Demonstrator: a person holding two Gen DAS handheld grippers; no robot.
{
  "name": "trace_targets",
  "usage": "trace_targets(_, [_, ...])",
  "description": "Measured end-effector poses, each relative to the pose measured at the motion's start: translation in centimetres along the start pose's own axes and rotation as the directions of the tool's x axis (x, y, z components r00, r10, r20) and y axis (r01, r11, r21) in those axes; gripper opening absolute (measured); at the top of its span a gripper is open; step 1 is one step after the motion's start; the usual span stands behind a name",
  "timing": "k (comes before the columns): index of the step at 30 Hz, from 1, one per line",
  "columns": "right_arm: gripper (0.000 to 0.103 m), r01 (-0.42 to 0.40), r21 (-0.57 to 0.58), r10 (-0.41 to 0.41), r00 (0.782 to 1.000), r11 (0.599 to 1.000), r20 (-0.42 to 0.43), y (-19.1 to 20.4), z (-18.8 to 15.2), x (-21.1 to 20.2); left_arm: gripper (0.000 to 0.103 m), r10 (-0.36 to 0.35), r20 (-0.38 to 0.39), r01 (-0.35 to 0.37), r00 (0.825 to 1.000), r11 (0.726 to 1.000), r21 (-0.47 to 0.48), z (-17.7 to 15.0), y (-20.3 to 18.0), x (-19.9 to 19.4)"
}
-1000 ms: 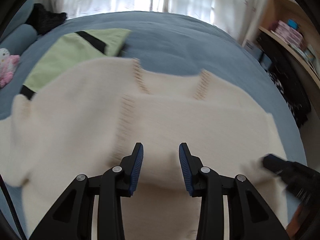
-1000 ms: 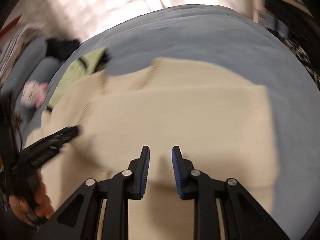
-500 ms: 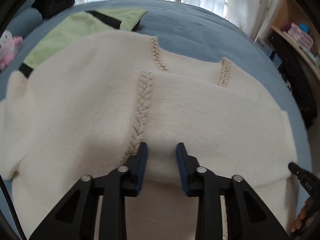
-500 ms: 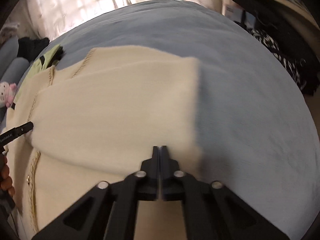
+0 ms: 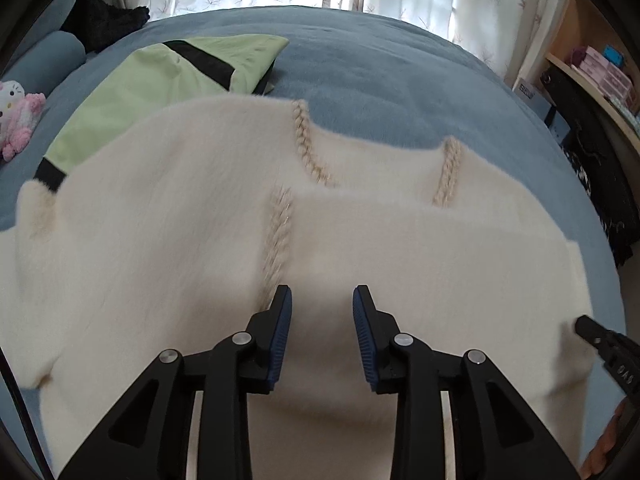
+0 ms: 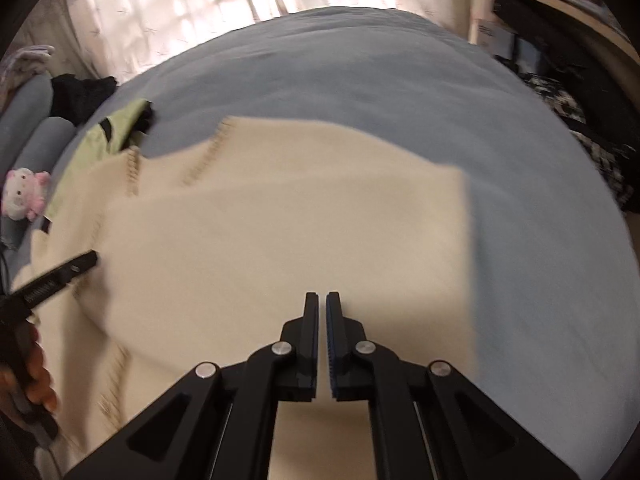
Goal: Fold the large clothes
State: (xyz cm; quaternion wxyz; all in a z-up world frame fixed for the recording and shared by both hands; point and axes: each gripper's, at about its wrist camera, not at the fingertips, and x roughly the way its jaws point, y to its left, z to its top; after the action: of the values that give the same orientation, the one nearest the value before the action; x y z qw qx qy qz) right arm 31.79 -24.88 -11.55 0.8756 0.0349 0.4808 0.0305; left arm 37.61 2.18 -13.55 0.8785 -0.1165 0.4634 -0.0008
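Left gripper [image 5: 322,304] over cream sweater [image 5: 168,248], jaws wide; right gripper [image 6: 322,308] at 3 o'clock, jaws nearly closed, empty.

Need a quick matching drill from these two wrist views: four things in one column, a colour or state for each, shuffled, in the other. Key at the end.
Things:
1. cream sweater
2. green garment
3. left gripper
4. right gripper

States:
A. fingers nearly together
B. fingers apart, nothing between them
C. black bands, lying beyond the sweater
D. spread on the blue bed cover, braided trim

Pairs: 1-D, 2-C, 3-B, 4-A
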Motion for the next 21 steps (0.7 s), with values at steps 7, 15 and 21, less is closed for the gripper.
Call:
trace_targets(7, [0.004,-0.066,0.015,0.067,0.997,0.998,-0.024,3.6,4.2,5.4,0.031,0.017,-0.017,-0.018,1.0,0.999,-0.038,2.4,-0.7,3.2])
trace_targets(15, [0.002,0.115,0.099,-0.118,0.992,0.989,0.032,-4.2,4.3,4.9,0.031,-0.008,0.006,0.008,1.0,1.0,-0.005,2.5,-0.1,3.7])
trace_targets(21, [0.0,0.093,0.19,-0.098,0.995,0.977,0.015,-9.8,2.5,3.2,0.031,0.013,0.014,-0.013,1.0,1.0,0.015,2.3,-0.3,3.5])
